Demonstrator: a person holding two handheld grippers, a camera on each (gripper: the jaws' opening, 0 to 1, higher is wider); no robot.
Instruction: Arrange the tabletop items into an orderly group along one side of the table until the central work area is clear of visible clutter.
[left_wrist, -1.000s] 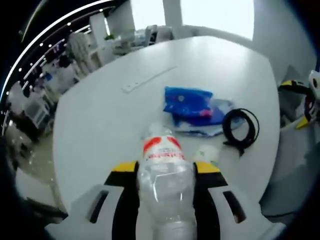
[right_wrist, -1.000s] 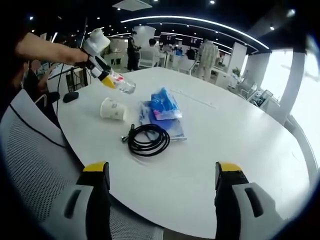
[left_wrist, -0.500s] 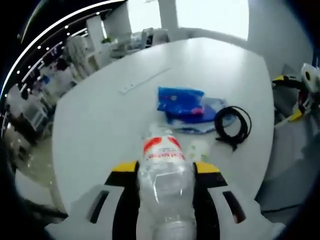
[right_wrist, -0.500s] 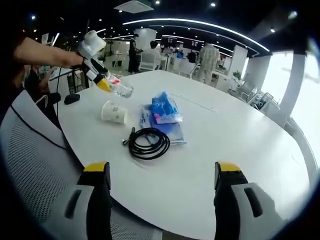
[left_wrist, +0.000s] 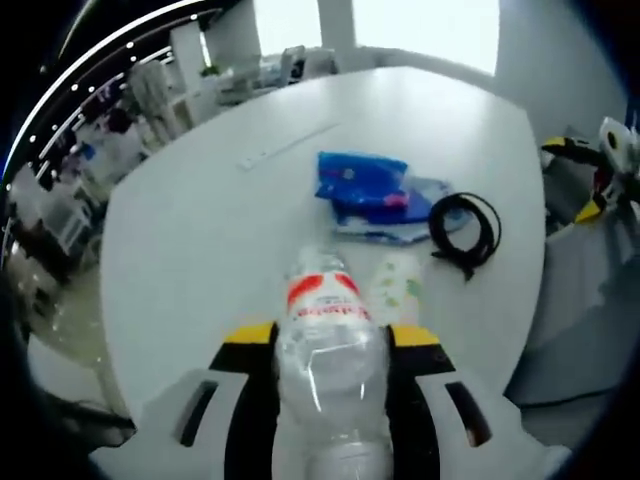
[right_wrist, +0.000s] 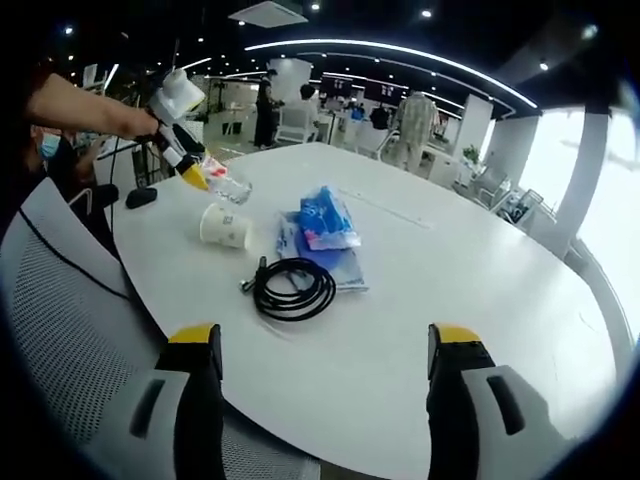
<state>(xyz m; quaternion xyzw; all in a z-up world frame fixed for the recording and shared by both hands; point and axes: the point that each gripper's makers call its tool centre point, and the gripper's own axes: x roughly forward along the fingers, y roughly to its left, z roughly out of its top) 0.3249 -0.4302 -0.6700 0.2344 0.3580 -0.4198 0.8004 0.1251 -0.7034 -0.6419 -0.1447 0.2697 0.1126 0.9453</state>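
The plastic bottle (left_wrist: 330, 345) is clamped in the left hand-held gripper (left_wrist: 330, 350), held above the worktop (left_wrist: 200, 240) edge — barely started, judging by the clutter. Paper cup (right_wrist: 224, 226), black cable (right_wrist: 293, 288) and blue packet (right_wrist: 325, 222) are left mid-worktop, around 11 o'clock from the right hand-held gripper (right_wrist: 325, 375), which is wide open and empty.

clear bottle (left_wrist: 330, 350) gripped, cup (right_wrist: 225, 227), cable (right_wrist: 293, 288), blue packet (right_wrist: 327, 226)
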